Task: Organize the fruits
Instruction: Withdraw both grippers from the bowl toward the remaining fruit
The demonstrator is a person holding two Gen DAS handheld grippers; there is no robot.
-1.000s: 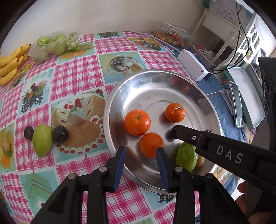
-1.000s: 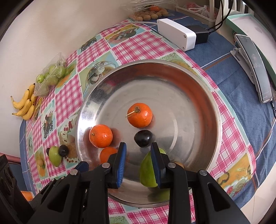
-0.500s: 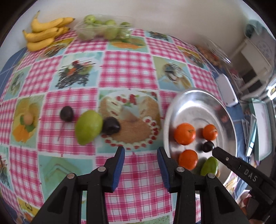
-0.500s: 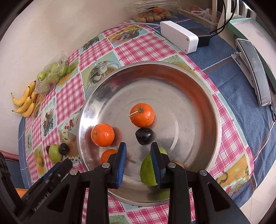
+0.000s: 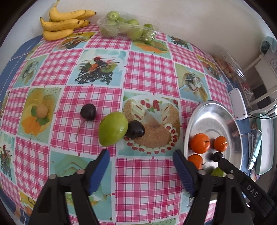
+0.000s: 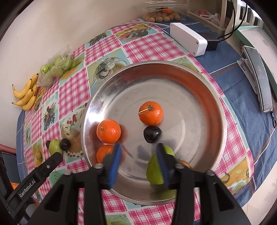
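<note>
On the checked cloth lie a green fruit [image 5: 112,128] with a dark cherry [image 5: 135,129] touching its right side and a second cherry [image 5: 88,111] to its left. My left gripper [image 5: 141,156] hovers just short of them, its jaws opening with nothing between. The steel plate [image 6: 199,97] holds three oranges [image 6: 150,113], a dark cherry [image 6: 152,134] and a green fruit [image 6: 155,170]. My right gripper [image 6: 138,152] is over the plate's near side, jaws opening and empty; the green fruit lies under its right finger.
Bananas [image 5: 60,22] and a clear pack of small green fruits [image 5: 128,28] sit by the far wall. A white box [image 6: 187,39], a black adapter with cables and a phone [image 6: 258,76] lie beyond the plate on blue cloth. A tub of small brown fruits [image 6: 162,16] stands far back.
My left gripper swung from over the plate leftwards to the fruit on the cloth and opened wide. My right gripper stayed over the plate and spread its jaws.
</note>
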